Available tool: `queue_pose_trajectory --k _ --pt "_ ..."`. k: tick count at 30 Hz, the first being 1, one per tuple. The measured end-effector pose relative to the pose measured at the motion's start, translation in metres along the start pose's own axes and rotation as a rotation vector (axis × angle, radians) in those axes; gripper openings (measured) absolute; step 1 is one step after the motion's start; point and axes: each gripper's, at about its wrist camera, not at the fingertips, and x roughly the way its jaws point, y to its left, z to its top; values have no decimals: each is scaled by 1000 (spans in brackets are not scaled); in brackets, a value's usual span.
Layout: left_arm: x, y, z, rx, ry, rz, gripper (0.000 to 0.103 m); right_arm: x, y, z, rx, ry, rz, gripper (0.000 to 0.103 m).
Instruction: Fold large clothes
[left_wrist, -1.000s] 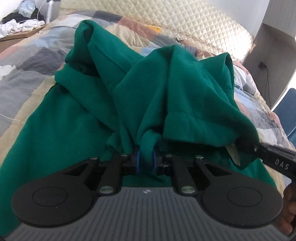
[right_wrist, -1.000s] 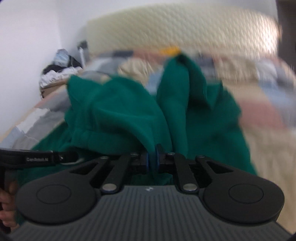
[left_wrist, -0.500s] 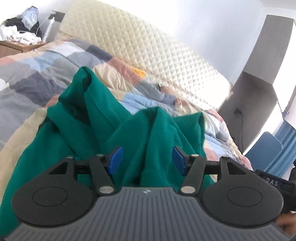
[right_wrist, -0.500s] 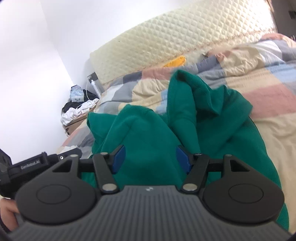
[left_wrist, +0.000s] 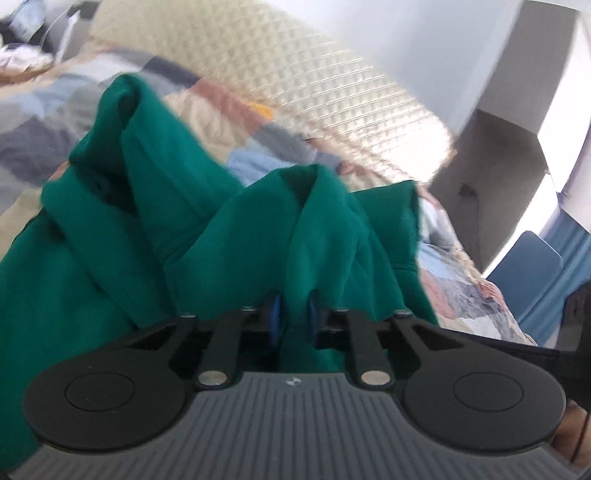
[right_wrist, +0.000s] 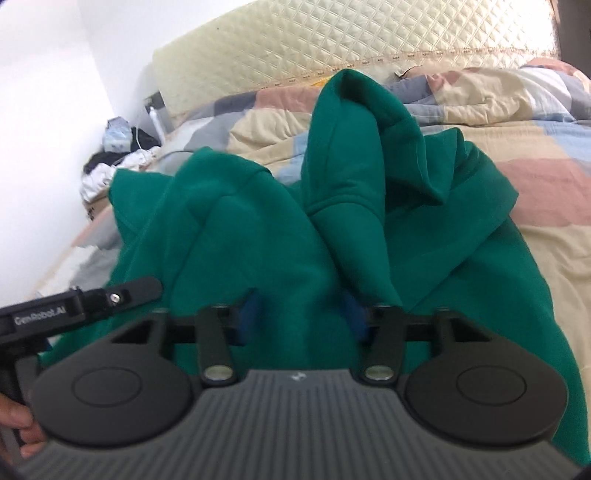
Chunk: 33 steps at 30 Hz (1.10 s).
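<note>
A large green sweatshirt (left_wrist: 147, 229) lies bunched in folds on the patchwork bed; it also shows in the right wrist view (right_wrist: 258, 229). My left gripper (left_wrist: 293, 319) is shut on a fold of the green fabric, its blue pads pressing it from both sides. My right gripper (right_wrist: 303, 317) is open, its blue pads spread apart with green fabric lying between and under them. The left gripper's side (right_wrist: 85, 302) shows at the left of the right wrist view.
The patchwork quilt (right_wrist: 535, 177) covers the bed, with a quilted cream headboard (right_wrist: 332, 48) behind. A bedside table with clutter (right_wrist: 114, 155) stands at the far left. A grey cabinet (left_wrist: 498, 177) and a blue chair (left_wrist: 532, 273) stand to the right.
Both grippers released the sweatshirt half a second ago. The left gripper has since shut again on a fold; the right gripper stays open and has dropped closer to the fabric.
</note>
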Motion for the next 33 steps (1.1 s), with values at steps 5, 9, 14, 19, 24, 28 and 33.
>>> queue_pose_trajectory --k 5,9,14,19,24,28,33 --pt "-34 -2 18 -21 -96 -91 10 -39 13 12 -59 -165 85 7" --pt "-73 -10 12 -37 -150 -131 10 -75 26 13 -89 -224 125 7" --pt "-90 -26 2 10 10 -162 10 -91 39 -5 -193 -117 97 7" --pt "-72 -32 -23 -31 228 -50 10 -79 39 -24 -209 112 36 7" --pt "-53 -28 -44 -36 368 83 10 -73 30 -35 -132 201 11 9" --pt "-83 -15 -24 -105 208 -16 15 -84 23 -30 -72 142 18 12" --pt "-118 3 3 -171 -34 -48 58 -92 10 -20 6 82 21 39"
